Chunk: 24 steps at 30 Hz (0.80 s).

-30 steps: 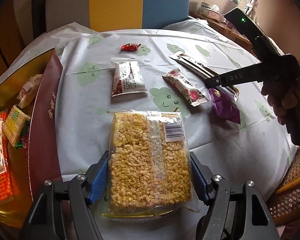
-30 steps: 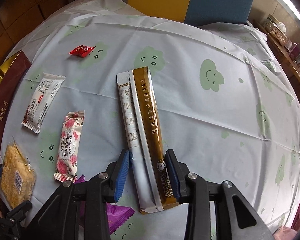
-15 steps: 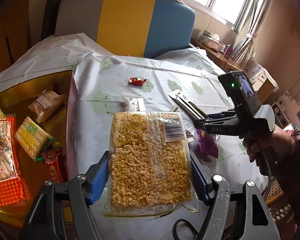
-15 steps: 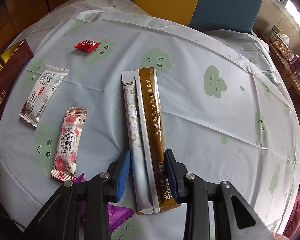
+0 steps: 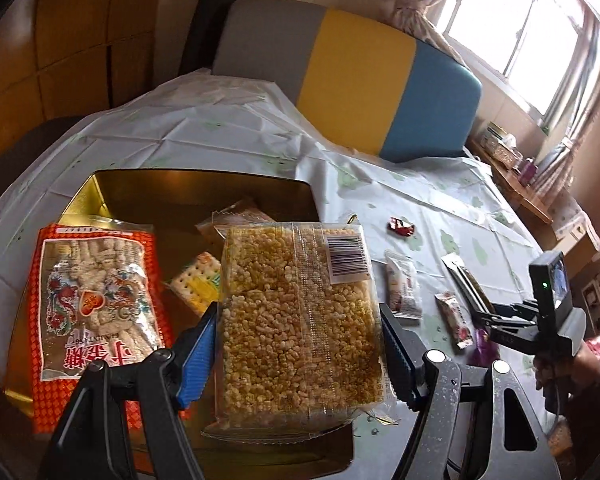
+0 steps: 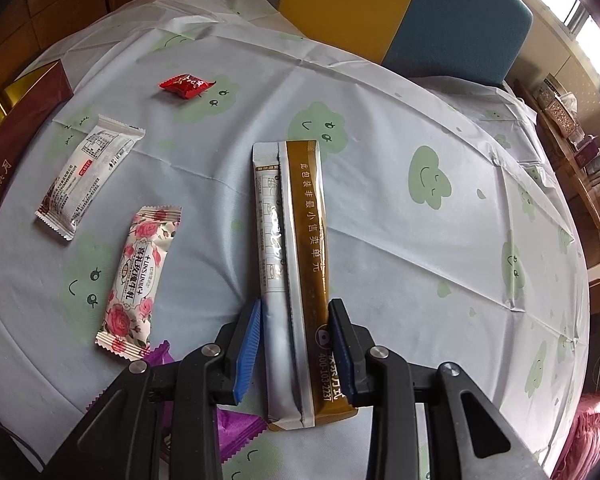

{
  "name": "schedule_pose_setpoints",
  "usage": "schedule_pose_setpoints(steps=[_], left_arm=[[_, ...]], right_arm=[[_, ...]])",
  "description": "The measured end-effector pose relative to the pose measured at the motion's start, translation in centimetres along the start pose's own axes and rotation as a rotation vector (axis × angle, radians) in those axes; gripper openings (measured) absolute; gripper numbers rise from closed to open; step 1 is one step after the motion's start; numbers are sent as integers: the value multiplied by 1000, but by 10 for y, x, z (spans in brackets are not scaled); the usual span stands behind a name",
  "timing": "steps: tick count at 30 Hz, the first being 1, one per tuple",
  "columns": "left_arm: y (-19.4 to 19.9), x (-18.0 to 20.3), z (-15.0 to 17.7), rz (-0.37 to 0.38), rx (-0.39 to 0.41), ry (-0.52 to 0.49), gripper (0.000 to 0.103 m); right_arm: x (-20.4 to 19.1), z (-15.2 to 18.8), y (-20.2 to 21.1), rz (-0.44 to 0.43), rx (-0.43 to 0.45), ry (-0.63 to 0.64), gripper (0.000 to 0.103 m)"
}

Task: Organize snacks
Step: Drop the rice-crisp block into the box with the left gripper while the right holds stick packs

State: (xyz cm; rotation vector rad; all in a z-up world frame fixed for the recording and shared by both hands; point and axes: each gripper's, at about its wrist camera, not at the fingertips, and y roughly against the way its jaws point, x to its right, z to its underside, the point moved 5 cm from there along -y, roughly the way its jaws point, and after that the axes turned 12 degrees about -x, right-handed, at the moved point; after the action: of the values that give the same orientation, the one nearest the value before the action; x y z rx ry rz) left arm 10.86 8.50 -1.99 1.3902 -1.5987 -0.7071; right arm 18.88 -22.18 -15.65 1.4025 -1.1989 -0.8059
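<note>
My left tool [image 5: 300, 356] points steeply down with its blue pads [image 5: 198, 354] pressed against both long edges of the puffed-rice pack [image 5: 296, 320], which I hold clear of everything below. My right tool [image 6: 296, 344] tilts down even more steeply toward the tabletop [image 6: 420, 264], its jaws narrowing around the two long stick sachets [image 6: 296, 264] that lie between them, the pads just beside the sachets' edges. My right hand [image 5: 568, 372] grips that tool's handle
</note>
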Motion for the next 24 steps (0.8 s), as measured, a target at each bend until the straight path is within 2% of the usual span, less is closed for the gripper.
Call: schedule_pose_setpoints(steps=[3,9,12,16,18,20,24], left_arm=[[-10,-13,-5,-12,-16,46,74],[-40,-10,-5,30,-105,68,75],[-47,-13,-4,-32,-97,83,74],[-41,-20,2,-47,-72,92,74],[-36,-25,6,-84,-57,81,69],[-33,-31,12,-112,-57,75,59],[-28,-31,27,-96,-54,53,50]], right_arm=[[-3,0,1,17,4,12,33],[-2,0,1,9,3,12,33],[0,-1,0,7,2,15,33],[2,-2,-1,1,1,14,33],[2,-2,-1,3,1,14,33],[1,-3,-1,7,2,15,33],[0,-3,-2,16,4,17,33]])
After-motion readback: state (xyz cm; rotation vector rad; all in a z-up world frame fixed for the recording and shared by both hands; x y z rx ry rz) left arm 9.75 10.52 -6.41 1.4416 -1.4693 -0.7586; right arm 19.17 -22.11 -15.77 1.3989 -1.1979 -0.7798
